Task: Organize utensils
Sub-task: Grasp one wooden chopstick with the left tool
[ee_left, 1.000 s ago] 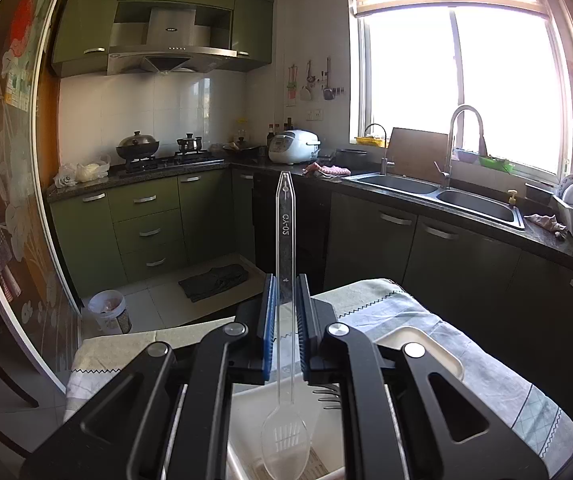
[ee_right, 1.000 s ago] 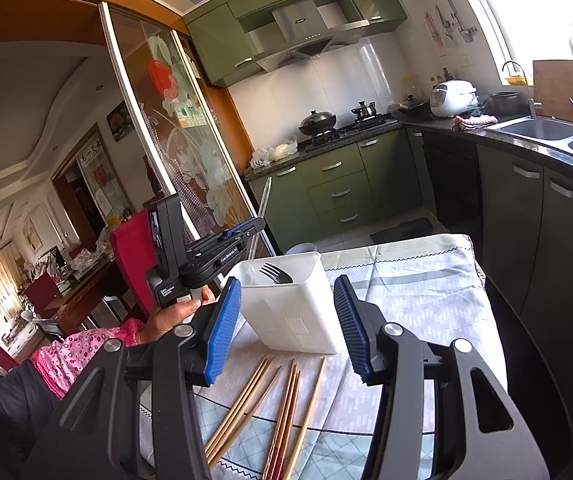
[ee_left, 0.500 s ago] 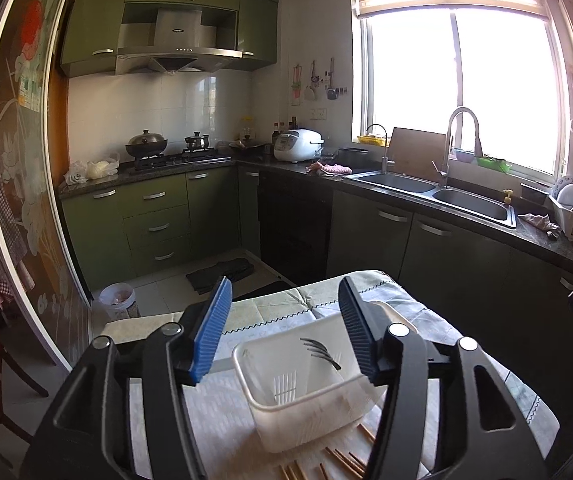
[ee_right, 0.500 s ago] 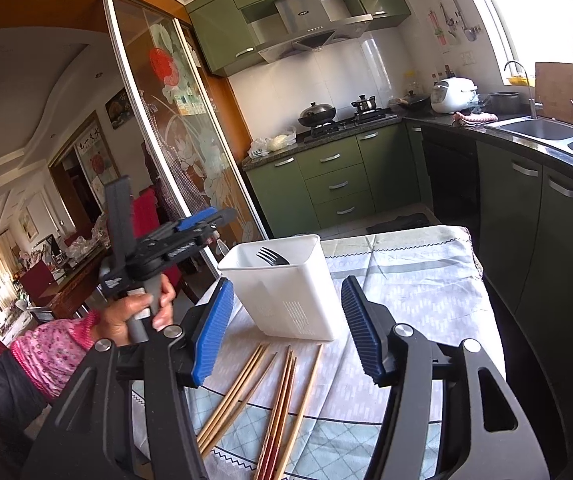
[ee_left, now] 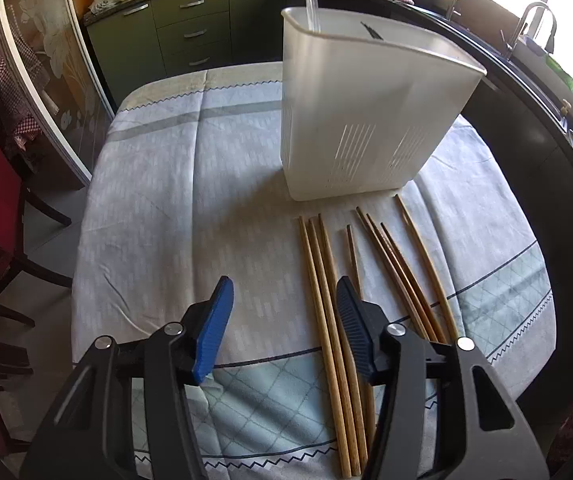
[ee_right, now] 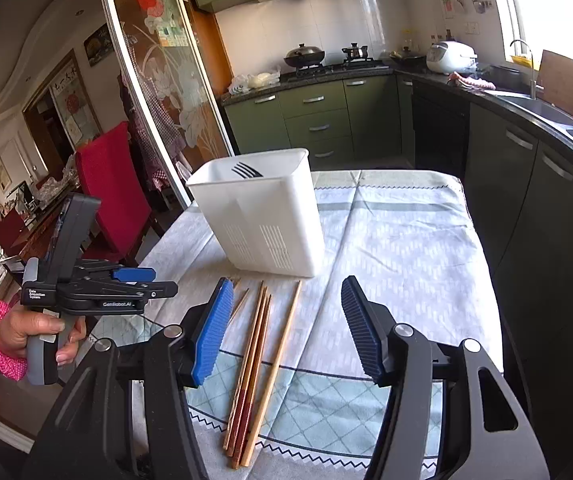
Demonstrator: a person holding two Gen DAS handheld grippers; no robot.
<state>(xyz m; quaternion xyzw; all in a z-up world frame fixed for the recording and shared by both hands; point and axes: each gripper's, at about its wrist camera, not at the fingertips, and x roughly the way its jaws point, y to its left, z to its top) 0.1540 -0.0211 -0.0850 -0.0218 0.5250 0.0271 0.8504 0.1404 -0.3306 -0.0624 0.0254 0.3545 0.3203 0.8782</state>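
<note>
Currently your left hand-held gripper (ee_left: 282,320) hangs spread and empty over the chopsticks (ee_left: 328,300) on the worktop (ee_left: 166,200); white caddy (ee_left: 366,112) beyond, probably already holding a fork. Right hand-held gripper (ee_right: 286,320) likewise spread. Next: pinch one pair.

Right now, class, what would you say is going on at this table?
A person is sorting utensils with a handheld gripper in each hand. Both the left gripper and the right gripper are open and hold nothing. A white plastic caddy stands on the tablecloth with a fork and a clear utensil handle already in it. The wooden chopsticks lie loose in front of it.
</note>
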